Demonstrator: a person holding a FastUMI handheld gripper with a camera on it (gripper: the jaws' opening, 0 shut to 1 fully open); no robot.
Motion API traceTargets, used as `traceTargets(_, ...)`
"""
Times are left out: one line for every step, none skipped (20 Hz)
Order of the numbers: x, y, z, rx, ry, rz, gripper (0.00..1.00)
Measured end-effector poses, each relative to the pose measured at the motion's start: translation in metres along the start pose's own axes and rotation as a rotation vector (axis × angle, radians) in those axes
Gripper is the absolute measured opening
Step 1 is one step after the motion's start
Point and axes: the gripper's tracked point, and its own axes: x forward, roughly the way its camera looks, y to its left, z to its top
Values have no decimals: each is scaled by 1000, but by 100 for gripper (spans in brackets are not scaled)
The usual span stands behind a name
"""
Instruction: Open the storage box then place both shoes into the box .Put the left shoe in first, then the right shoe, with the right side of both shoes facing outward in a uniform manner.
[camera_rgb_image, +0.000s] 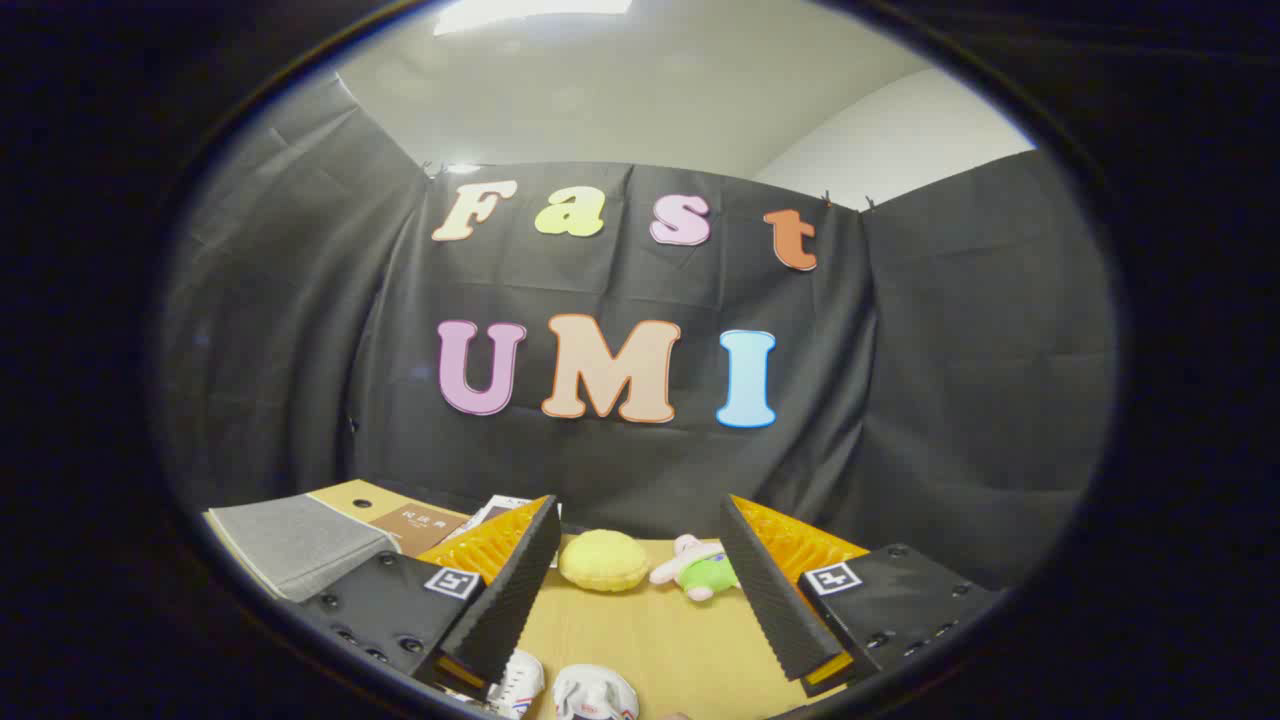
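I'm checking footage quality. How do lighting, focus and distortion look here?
Gripper view: a ceiling light glares overhead; fisheye bends the table and box; the shoes sit cropped and soft beneath the open gripper.

Your desk (660, 640) is a light wooden top that runs back to the black booth cloth. At its far edge, in the middle, you have a yellow round plush bun (603, 560), and just beside it, to the right, a small plush toy (700, 572) in pink and green lying on its side. At the far left corner sits the storage box (330, 535), tan cardboard with a grey lid panel and a brown label. At the near edge you see two white shoes (560, 690) side by side, toes peeking up, with red and blue trim.
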Motion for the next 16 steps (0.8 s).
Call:
traceTargets(1,1,1,7,-2,0,100)
traceTargets(1,3,2,12,-3,2,100)
traceTargets(1,4,2,13,-6,6,100)
traceTargets(2,4,4,8,-9,8,100)
traceTargets(1,4,5,2,-13,9,100)
traceTargets(1,5,7,-2,-18,12,100)
traceTargets(2,7,7,-4,-20,15,100)
traceTargets(2,8,8,-2,-23,16,100)
traceTargets(2,9,7,2,-23,18,100)
traceTargets(2,11,7,8,-22,20,100)
traceTargets(2,12,6,11,-19,22,100)
traceTargets(2,12,4,11,-15,23,100)
traceTargets(1,13,4,10,-13,26,100)
traceTargets(1,13,4,8,-11,28,100)
traceTargets(1,15,2,8,-9,32,100)
traceTargets(0,16,2,10,-7,35,100)
